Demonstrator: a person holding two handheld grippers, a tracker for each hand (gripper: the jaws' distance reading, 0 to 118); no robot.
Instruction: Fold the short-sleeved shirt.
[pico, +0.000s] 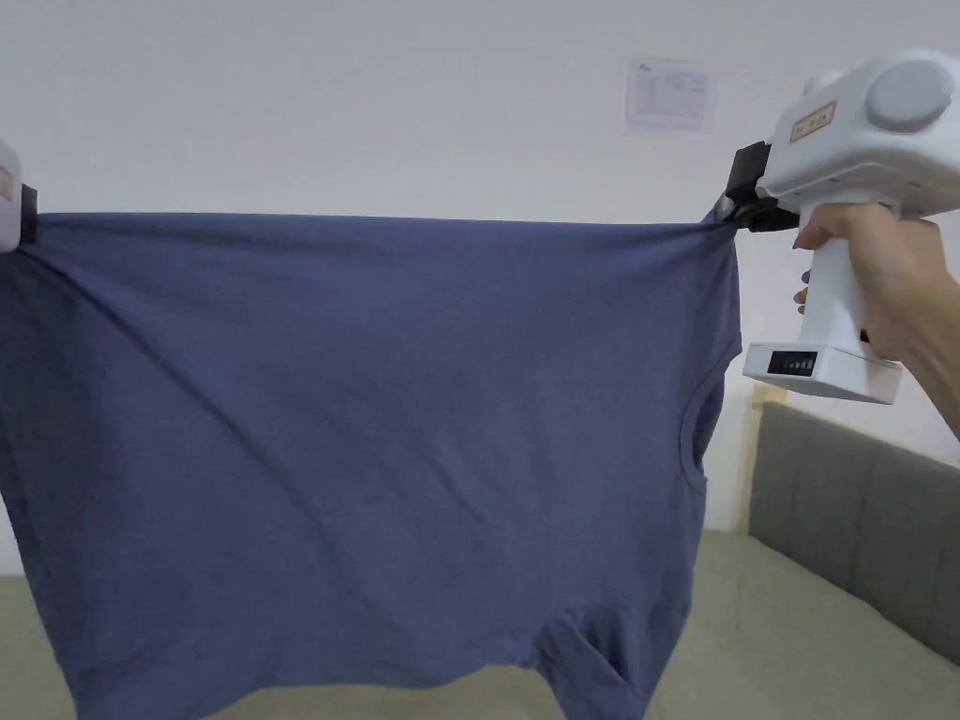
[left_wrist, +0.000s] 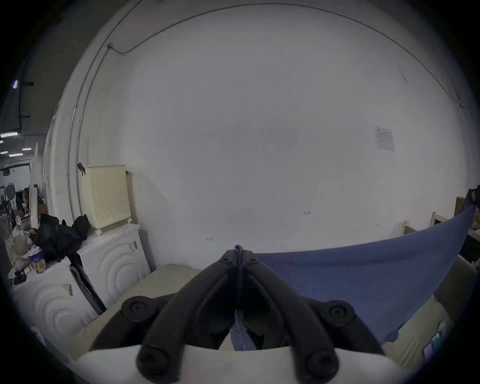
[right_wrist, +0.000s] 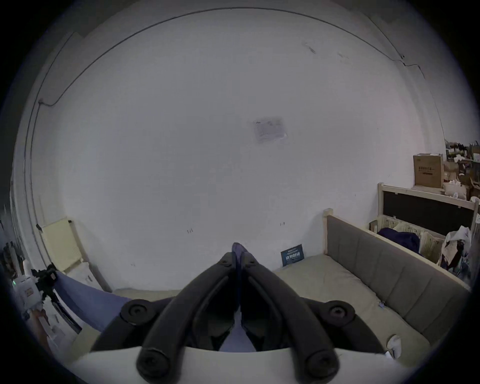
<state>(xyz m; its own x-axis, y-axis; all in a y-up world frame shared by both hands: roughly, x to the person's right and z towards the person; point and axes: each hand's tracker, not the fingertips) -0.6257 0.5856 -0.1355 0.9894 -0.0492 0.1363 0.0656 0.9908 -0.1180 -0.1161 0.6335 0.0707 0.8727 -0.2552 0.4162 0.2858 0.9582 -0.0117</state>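
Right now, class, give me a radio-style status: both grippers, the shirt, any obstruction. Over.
Left gripper and right gripper each shut on blue short-sleeved shirt. Shirt stretched taut in the air, unfolded, above the beige mattress. Nothing in the way.

From the head view, the stretched blue shirt hangs across most of my frame like a curtain, blocking any pass through the left and middle; I see open air only in the strip above its top edge, up to the white wall. At lower right I have free room over the beige mattress, closed in on the right by the grey padded headboard. In the left gripper view, white cabinets and a cream basket crowd the lower left.
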